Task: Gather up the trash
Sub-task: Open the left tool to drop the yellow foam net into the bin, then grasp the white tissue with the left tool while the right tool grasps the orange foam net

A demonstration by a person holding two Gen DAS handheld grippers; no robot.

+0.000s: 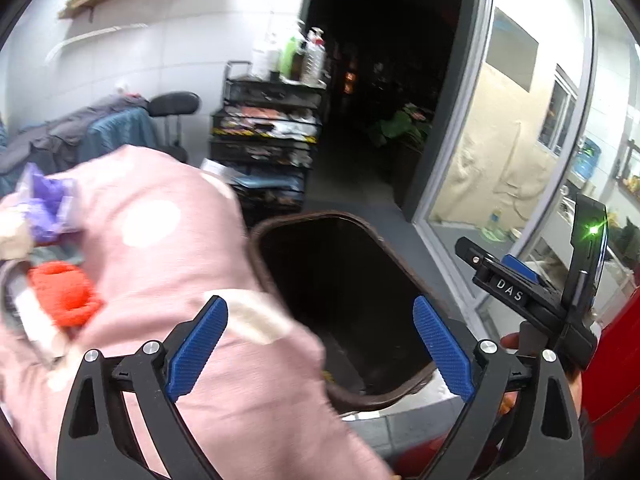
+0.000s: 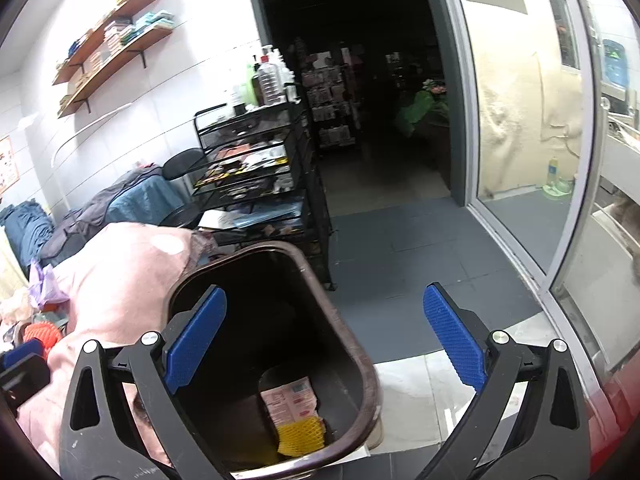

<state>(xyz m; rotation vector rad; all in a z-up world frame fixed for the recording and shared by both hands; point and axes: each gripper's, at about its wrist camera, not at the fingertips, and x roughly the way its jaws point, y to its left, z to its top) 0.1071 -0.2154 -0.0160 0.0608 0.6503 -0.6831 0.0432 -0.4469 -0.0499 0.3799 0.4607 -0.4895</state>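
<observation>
Both claws are seen wide open, nothing gripped: left claw (image 1: 320, 354), right claw (image 2: 326, 354). Bin (image 2: 362, 364) sits under them beside a pink cover (image 1: 160, 248); a pink packet (image 2: 290, 400) and yellow net (image 2: 300, 436) lie inside.

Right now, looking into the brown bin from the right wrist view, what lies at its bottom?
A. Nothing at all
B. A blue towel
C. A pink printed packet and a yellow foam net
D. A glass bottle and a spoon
C: inside the brown bin a pink printed packet lies at the bottom with a yellow foam net right next to it.
</observation>
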